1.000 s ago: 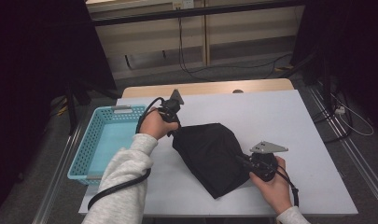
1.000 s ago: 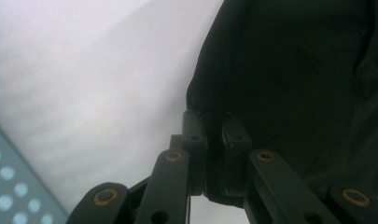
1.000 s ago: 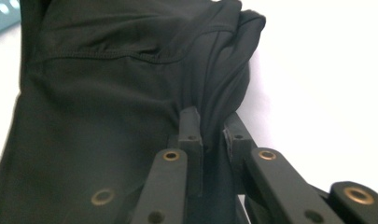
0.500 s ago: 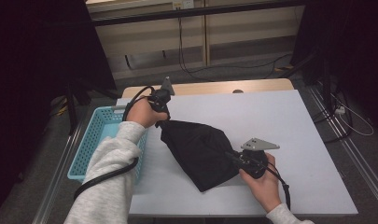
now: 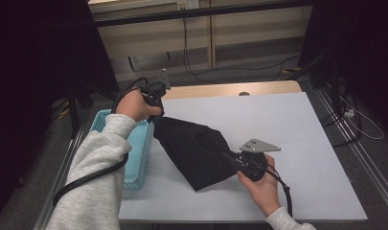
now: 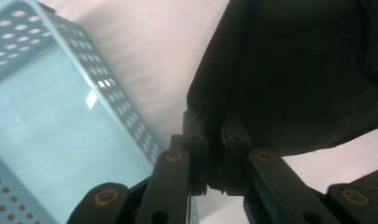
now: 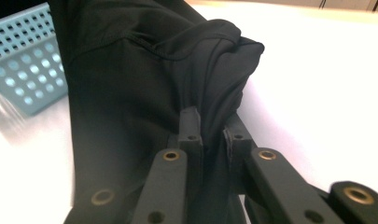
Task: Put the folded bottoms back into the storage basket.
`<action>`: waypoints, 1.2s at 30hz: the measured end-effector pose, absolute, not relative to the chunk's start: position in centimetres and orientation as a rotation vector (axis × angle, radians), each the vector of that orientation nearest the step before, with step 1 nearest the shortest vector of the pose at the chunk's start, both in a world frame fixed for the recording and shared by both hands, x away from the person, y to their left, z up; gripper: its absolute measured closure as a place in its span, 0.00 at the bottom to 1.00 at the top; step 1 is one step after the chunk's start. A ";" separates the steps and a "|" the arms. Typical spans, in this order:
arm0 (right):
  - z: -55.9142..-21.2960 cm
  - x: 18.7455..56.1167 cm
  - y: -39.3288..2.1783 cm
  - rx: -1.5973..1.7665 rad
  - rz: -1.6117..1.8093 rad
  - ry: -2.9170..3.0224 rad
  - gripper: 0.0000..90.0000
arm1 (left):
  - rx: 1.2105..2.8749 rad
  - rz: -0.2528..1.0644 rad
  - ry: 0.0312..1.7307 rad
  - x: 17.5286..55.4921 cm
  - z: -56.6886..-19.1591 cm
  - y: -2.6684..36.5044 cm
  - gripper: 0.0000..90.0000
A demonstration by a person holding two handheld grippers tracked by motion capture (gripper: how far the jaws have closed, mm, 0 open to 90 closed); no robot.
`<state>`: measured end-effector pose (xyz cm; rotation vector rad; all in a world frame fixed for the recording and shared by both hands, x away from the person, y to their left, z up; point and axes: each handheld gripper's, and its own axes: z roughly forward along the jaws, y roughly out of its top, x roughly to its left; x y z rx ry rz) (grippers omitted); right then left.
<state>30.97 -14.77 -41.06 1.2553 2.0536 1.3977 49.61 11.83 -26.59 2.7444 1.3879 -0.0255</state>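
While one blue basket [image 5: 134, 158] sits aside, two grippers' jaws each pinch one black cloth [image 5: 194, 148].

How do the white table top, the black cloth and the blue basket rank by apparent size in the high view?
1. White table top, largest.
2. Black cloth, held by both grippers.
3. Blue basket, seemingly smallest, but the left sleeve covers part of it, so second and third place are uncertain.
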 end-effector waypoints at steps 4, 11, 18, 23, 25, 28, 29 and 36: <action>-40.3 31.0 -14.1 1.225 1.417 2.046 0.91 | 2.750 -0.022 1.400 50.0 -26.0 12.3 0.92; -40.0 31.3 -12.9 1.189 1.461 2.024 0.91 | 2.751 -0.005 1.408 50.4 -24.6 13.4 0.93; -39.3 31.8 -11.6 1.169 1.504 2.026 0.91 | 2.753 0.036 1.429 50.2 -22.4 14.4 0.93; -38.5 32.2 -11.0 1.148 1.518 2.034 0.91 | 2.741 0.044 1.454 50.1 -20.9 15.1 0.93; -38.2 32.4 -10.7 1.141 1.530 2.035 0.91 | 2.741 0.053 1.468 50.0 -20.4 15.4 0.93; -37.7 32.6 -10.3 1.124 1.544 2.040 0.91 | 2.731 0.053 1.470 49.8 -19.7 15.9 0.93; -37.6 32.6 -10.1 1.117 1.545 2.045 0.91 | 2.725 0.067 1.475 49.7 -19.5 16.0 0.93; -37.1 33.0 -9.0 1.102 1.581 2.038 0.91 | 2.707 0.085 1.495 49.5 -17.9 17.0 0.93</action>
